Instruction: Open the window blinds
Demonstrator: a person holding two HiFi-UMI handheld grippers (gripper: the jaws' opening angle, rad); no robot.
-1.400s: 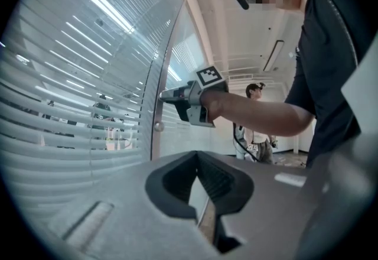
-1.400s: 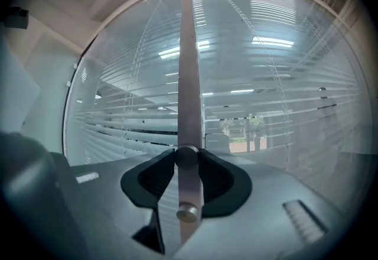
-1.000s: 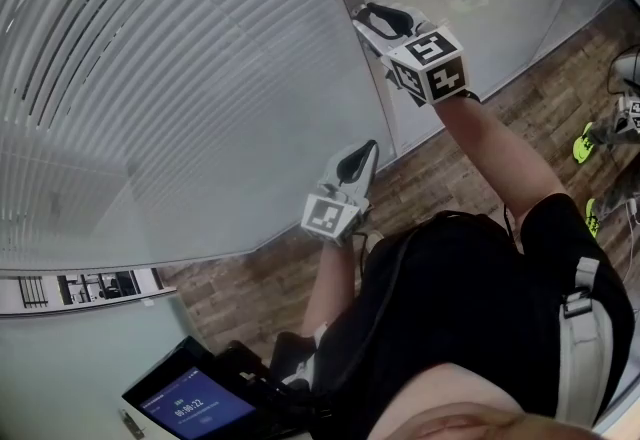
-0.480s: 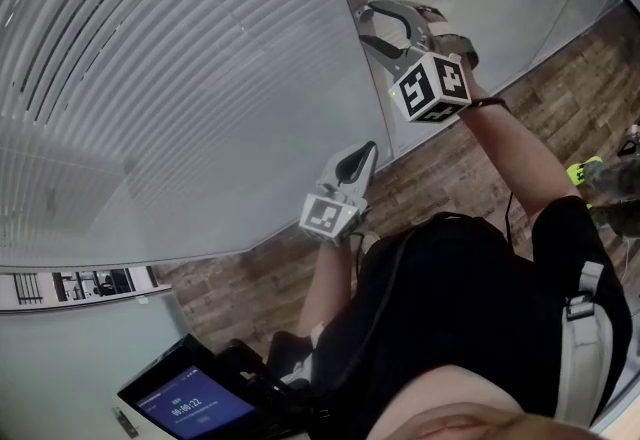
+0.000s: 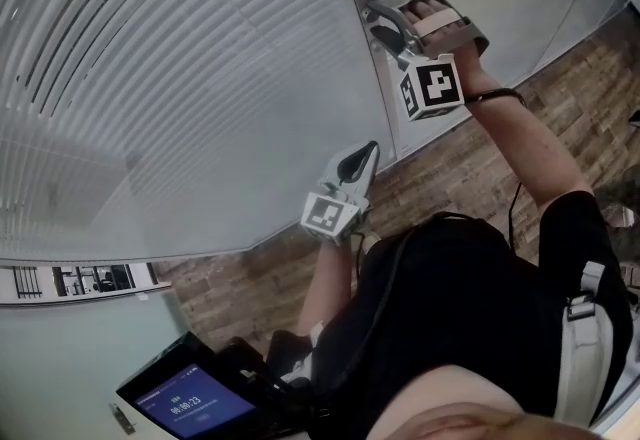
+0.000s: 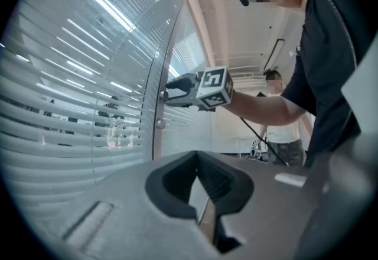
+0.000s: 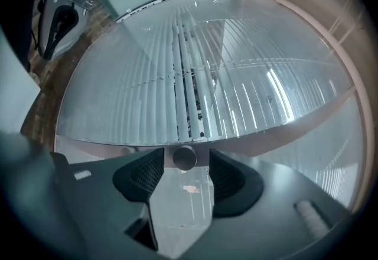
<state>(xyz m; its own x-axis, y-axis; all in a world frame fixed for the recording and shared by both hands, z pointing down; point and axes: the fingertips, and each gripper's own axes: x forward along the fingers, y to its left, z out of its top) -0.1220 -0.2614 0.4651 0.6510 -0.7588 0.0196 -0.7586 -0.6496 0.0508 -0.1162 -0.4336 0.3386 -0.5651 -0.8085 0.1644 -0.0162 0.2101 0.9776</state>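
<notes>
Now, right gripper (image 7: 185, 171) fingers (image 7: 229, 179) just opened wide around knob (image 7: 184, 158), left gripper (image 6: 198, 176) fingers (image 6: 176, 183) together

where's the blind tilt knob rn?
Right gripper view, bottom centre: knob on the window frame, between the right gripper's jaws, which have just been opening; neither pad touches it.

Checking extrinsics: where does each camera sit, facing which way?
Head view: on the person's head, steeply down at the blinds; shows both arms, left gripper, right gripper.
Left gripper view: on that gripper, toward the blinds; shows its shut jaws.
Right gripper view: on that gripper, facing the knob between its jaws, which have just been opening.
Shared: right gripper, in head and left gripper views.
</notes>
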